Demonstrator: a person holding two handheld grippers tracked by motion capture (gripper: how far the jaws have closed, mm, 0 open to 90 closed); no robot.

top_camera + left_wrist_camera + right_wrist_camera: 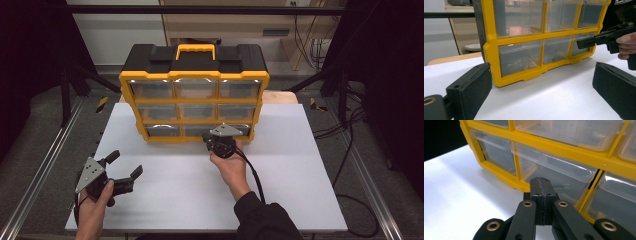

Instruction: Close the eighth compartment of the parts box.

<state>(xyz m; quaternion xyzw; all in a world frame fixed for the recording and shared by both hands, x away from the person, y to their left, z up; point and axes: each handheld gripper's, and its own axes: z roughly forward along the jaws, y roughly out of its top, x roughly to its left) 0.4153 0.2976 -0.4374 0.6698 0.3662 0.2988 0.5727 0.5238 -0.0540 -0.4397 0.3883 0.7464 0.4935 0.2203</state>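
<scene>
A yellow and black drawer organizer [195, 95] with clear plastic drawers stands upright at the back of the white table [300, 190]. My right gripper [216, 137] is at its bottom row. In the right gripper view, the right gripper [541, 182] has its jaws pressed together with nothing between them, and their tips sit just under the lip of the bottom middle drawer [554, 170]. Whether they touch it I cannot tell. My left gripper [125, 164] rests low at the front left, open and empty. In its own view the left gripper [541, 90] faces the organizer [491, 50] and the right gripper [594, 40].
The organizer has a yellow carry handle [195, 49] on its black top. Metal rails [45, 160] run along both sides of the table, and cables [350, 135] lie on the floor to the right. Bare white table surface lies between and in front of both hands.
</scene>
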